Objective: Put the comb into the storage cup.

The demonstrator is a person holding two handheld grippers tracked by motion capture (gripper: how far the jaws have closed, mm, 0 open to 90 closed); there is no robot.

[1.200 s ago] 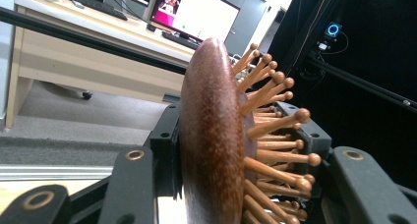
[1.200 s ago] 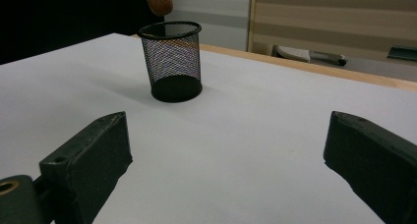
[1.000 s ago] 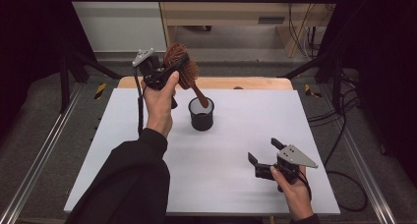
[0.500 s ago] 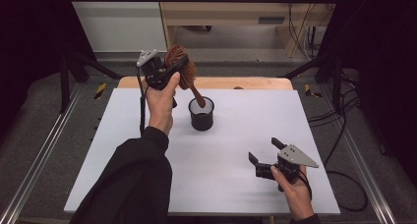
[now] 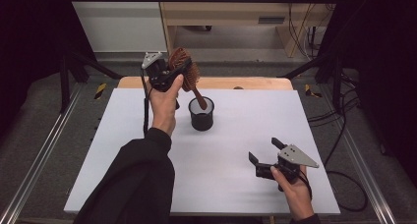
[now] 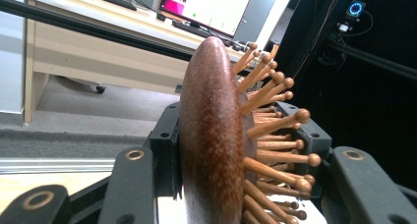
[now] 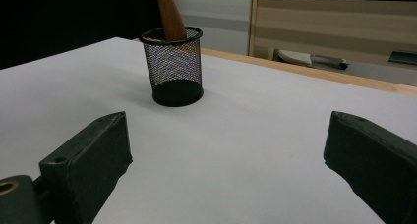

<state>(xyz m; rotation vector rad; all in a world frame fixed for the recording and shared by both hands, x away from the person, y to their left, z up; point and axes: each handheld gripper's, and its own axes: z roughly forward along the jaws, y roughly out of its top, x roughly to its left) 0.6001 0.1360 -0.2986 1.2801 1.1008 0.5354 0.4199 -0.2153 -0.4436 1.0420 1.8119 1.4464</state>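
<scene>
Left gripper (image 5: 169, 72), upper left of centre in the high view, is clamped on the head of a wooden hairbrush (image 5: 184, 74); jaws roughly half open with the brush head filling the gap. In the left gripper view the brush's rounded back (image 6: 209, 130) stands edge-on between the two black jaws, wooden pins sticking out to frame right. Brush handle (image 5: 199, 98) slants down-right, its end inside the rim of a black mesh cup (image 5: 202, 115) that stands upright on the white table (image 5: 123, 150), centre of frame. In the right gripper view the handle end pokes into the cup at upper left, leaning on the rim. Right gripper (image 5: 268, 161), lower right of the high view, sits low over the table, jaws spread wide, nothing between them, well apart from the cup.
</scene>
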